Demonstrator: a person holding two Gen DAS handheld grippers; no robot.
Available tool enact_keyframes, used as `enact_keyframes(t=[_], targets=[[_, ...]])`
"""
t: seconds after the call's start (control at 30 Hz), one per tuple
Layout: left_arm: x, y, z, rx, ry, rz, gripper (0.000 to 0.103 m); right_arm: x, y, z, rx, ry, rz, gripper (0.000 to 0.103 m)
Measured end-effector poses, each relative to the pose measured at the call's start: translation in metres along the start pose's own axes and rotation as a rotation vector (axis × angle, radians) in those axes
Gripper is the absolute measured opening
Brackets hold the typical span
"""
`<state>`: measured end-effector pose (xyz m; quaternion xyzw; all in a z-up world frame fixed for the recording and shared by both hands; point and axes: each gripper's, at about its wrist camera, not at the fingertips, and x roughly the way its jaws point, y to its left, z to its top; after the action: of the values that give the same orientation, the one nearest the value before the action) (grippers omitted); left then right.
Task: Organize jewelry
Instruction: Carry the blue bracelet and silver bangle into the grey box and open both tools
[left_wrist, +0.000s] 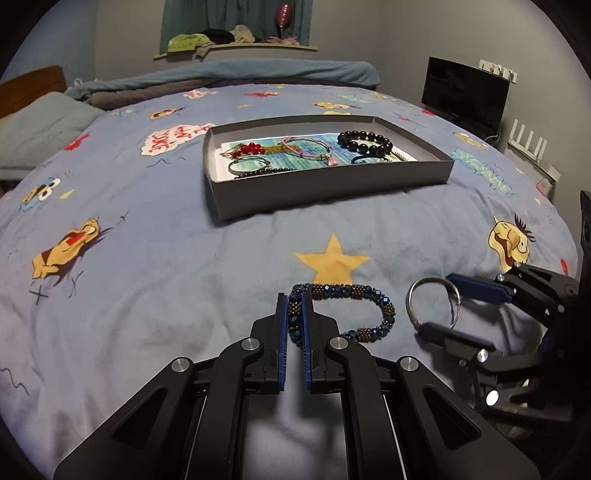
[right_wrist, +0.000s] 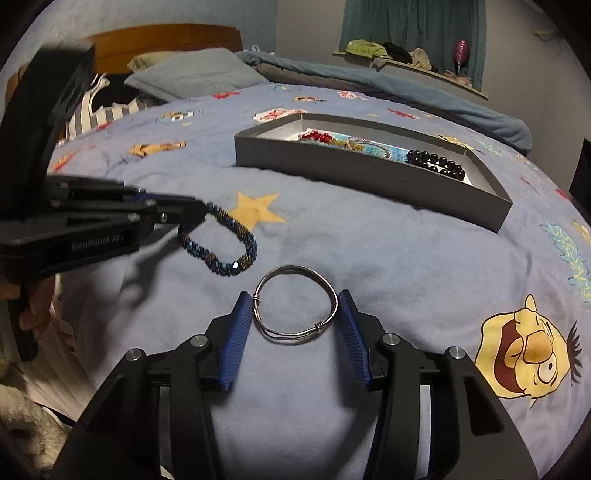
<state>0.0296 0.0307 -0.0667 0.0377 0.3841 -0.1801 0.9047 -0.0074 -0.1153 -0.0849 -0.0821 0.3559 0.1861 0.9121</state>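
Note:
A blue and bronze beaded bracelet (left_wrist: 354, 295) lies on the bed sheet; my left gripper (left_wrist: 294, 295) is shut on its left end, also seen from the right wrist view (right_wrist: 229, 240). A silver wire bangle (right_wrist: 295, 306) lies between the blue pads of my right gripper (right_wrist: 295, 299), whose jaws stand wide around it, touching its sides. In the left wrist view the bangle (left_wrist: 432, 302) and right gripper (left_wrist: 439, 302) sit to the right. A grey tray (left_wrist: 332, 181) farther back holds several bracelets, among them black beads (left_wrist: 365, 142) and red beads (left_wrist: 249, 148).
The blue cartoon bed sheet (left_wrist: 147, 240) covers the bed. A pillow (right_wrist: 195, 74) and striped cloth (right_wrist: 99, 114) lie at the head. A monitor (left_wrist: 465, 92) stands at the right beside the bed. A folded blanket (left_wrist: 236, 74) lies at the far edge.

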Motion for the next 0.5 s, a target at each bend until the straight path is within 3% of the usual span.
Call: enact_keyframes(t=[0.5], targets=[[-0.007, -0.003, 0.014, 0.016, -0.031, -0.003, 0.008, -0.011, -0.032, 0.019, 0.068, -0.057, -0.05, 0.048]])
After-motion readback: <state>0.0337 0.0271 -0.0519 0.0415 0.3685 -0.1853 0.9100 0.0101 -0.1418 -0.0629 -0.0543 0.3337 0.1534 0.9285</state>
